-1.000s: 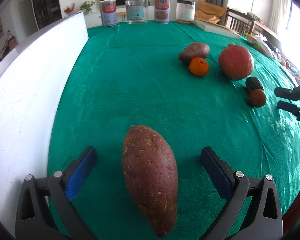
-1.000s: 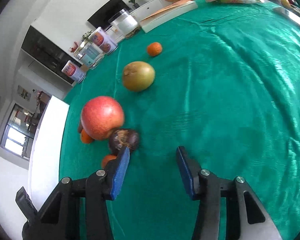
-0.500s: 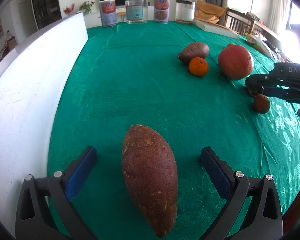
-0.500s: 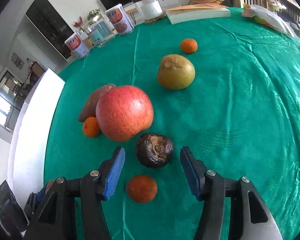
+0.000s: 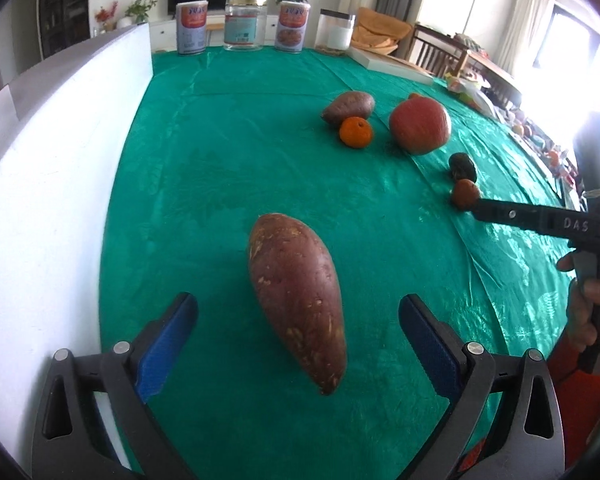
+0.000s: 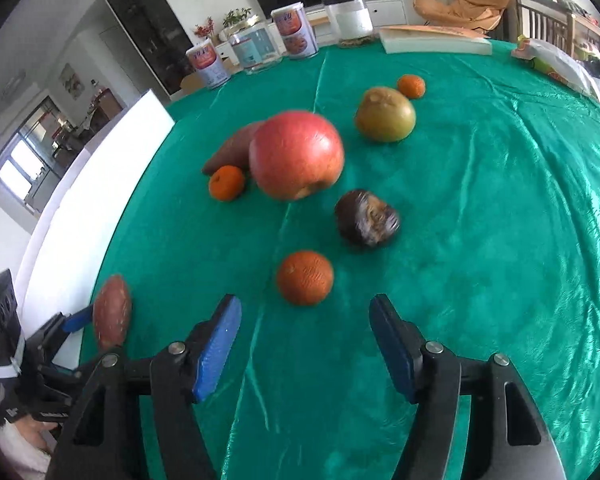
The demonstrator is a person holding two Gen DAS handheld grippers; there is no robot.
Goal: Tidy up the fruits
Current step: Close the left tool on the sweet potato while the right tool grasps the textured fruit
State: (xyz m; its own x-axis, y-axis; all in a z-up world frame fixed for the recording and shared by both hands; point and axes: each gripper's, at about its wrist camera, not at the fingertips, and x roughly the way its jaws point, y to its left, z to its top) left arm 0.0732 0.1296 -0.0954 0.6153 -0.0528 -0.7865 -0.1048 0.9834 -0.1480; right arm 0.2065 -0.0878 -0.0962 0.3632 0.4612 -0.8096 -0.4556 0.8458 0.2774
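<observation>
1. my left claw (image 5: pixel 298 334) is spread wide on either side of the near sweet potato (image 5: pixel 296 300), its pads clear of the skin; the potato lies on the green table (image 5: pixel 220 168).
2. my right claw (image 6: pixel 305 346) is released, its jaws just been opening, with nothing between them.
3. a small orange fruit (image 6: pixel 305 277) sits just ahead of it, a dark wrinkled fruit (image 6: pixel 367 217) beyond.
4. the red apple (image 6: pixel 296 155) sits farther back.

Surface: covered by a shiny green cloth (image 6: pixel 480 208), a white board (image 5: pixel 48 208) along one edge.
Near end: large sweet potato (image 5: pixel 296 304).
Middle: small sweet potato (image 5: pixel 348 107), tangerine (image 5: pixel 356 132), red apple (image 6: pixel 296 156), dark wrinkled fruit (image 6: pixel 366 218), orange fruit (image 6: pixel 305 278), green pear (image 6: pixel 385 115), second tangerine (image 6: pixel 411 86).
Far edge: tins and jars (image 5: pixel 246 24), flat white box (image 6: pixel 436 42).
</observation>
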